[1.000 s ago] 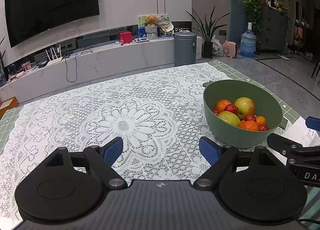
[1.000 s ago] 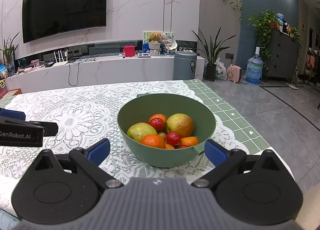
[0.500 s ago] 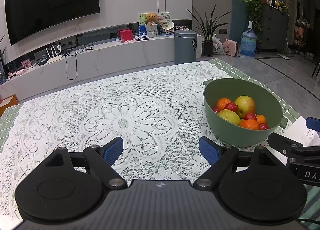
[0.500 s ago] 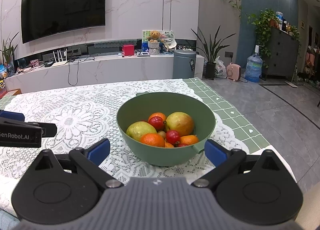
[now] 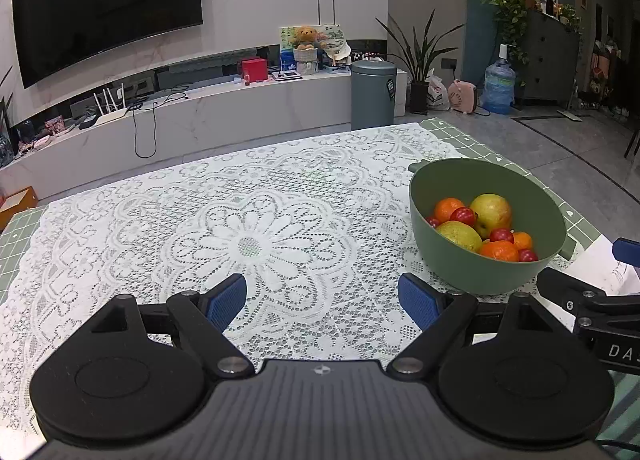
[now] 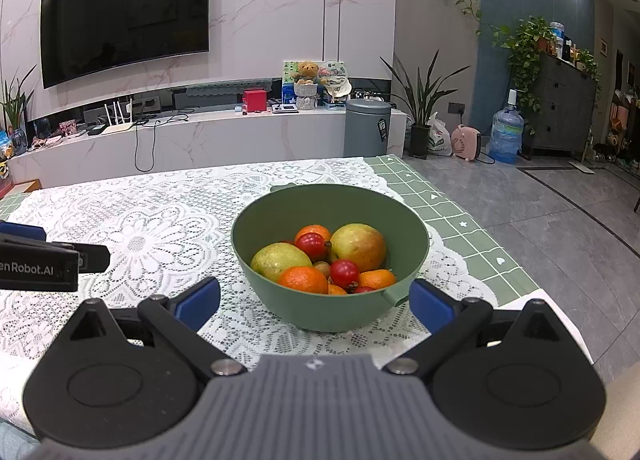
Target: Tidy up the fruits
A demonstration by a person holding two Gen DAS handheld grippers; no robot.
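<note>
Meanwhile, both sets of blue-padded jaws are gaping wide and empty, the right gripper [image 6: 314, 302] facing the round green plastic bowl [image 6: 280, 300] of mixed fruit sitting on the white lace tablecloth [image 5: 260, 219], the left gripper [image 5: 322, 300] hovering beside it.

One green bowl [image 6: 280, 300] stands on one white lace tablecloth [image 6: 152, 219]. Inside it lie two yellow-green pears — a rounder one [image 6: 359, 246] and a longer one [image 6: 280, 260]. Oranges: at least three show — front [image 6: 303, 279], back [image 6: 313, 232], right [image 6: 377, 279] — with a sliver of a possible fourth [image 6: 336, 290]. Small red fruits: two plain [image 6: 311, 246] [image 6: 344, 272], plus two partly hidden; one pale small fruit [image 6: 322, 268] sits between. Two grippers are in view — left [image 5: 322, 298] and right [image 6: 314, 300].
</note>
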